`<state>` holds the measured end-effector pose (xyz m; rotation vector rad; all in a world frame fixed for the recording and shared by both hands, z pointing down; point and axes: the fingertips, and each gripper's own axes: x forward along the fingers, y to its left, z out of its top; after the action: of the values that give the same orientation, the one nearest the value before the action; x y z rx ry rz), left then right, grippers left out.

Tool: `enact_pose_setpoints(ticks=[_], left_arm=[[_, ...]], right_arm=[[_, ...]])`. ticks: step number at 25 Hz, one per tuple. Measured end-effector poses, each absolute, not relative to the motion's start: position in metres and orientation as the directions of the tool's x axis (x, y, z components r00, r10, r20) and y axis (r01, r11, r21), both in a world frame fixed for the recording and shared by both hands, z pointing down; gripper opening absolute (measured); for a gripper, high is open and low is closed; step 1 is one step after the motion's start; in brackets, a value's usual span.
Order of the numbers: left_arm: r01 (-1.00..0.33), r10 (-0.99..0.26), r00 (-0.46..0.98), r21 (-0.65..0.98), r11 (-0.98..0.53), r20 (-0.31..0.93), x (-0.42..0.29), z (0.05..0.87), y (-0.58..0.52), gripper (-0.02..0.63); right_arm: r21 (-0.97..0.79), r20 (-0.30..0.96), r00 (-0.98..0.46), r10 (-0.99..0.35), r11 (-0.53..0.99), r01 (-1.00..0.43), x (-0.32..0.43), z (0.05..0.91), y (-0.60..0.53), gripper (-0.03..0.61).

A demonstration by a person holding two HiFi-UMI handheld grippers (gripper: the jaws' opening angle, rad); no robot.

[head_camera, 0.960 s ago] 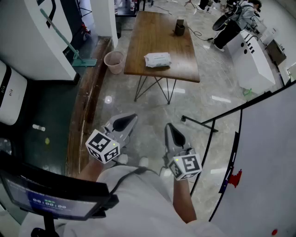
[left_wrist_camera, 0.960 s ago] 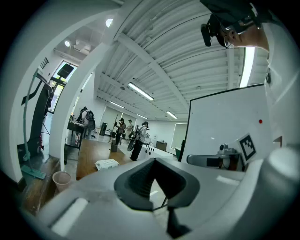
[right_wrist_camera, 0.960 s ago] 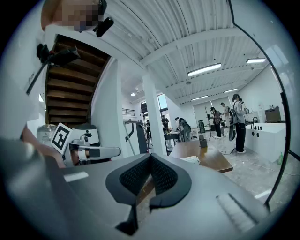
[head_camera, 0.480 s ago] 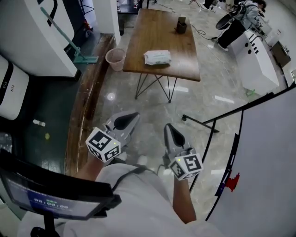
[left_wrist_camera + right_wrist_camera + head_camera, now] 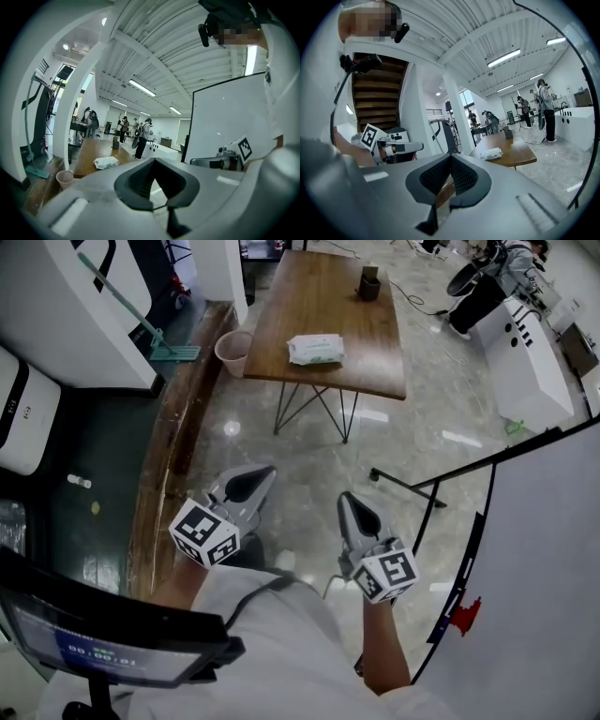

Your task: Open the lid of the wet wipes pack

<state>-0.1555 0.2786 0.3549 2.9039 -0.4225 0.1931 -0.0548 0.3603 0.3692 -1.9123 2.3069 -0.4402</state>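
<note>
The person is standing on a glossy grey stone floor (image 5: pixel 309 451), well apart from the long brown wooden table (image 5: pixel 328 310) on thin black metal legs, and is holding both tools out in front of the body, roughly level. The white, soft-sided wet wipes pack (image 5: pixel 316 349) is lying flat on the near half of that table, with nothing touching it (it is too small here to tell how its lid is sitting). The same pack is showing far beyond the jaws in the left gripper view (image 5: pixel 106 162) and in the right gripper view (image 5: pixel 491 153).

The grey left gripper (image 5: pixel 251 484) with its marker cube is pointing towards the table; its own view (image 5: pixel 154 160) is showing the two black ribbed pads meeting at the tips, pressed together and gripping nothing. The grey right gripper (image 5: pixel 352 507) is hanging just beside it, the two apart, and its jaws (image 5: pixel 451 155) are likewise pressing closed on nothing.

A small dark container (image 5: pixel 368 285) is standing at the far end of the table. A pale pink round bin (image 5: pixel 232 352) is sitting on the floor just beside the table's near left corner. A large white board on a black frame (image 5: pixel 544 549) is leaning along the right side of the head view
</note>
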Motion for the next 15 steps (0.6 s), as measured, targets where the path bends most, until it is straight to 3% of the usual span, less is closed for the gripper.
enact_pose_setpoints(ticks=[15], left_arm=[[-0.265, -0.244, 0.962, 0.202, -0.943, 0.124, -0.094, 0.361, 0.189, 0.005]], right_arm=[[-0.322, 0.094, -0.147, -0.985, 0.11, -0.941, -0.005, 0.372, 0.288, 0.008]])
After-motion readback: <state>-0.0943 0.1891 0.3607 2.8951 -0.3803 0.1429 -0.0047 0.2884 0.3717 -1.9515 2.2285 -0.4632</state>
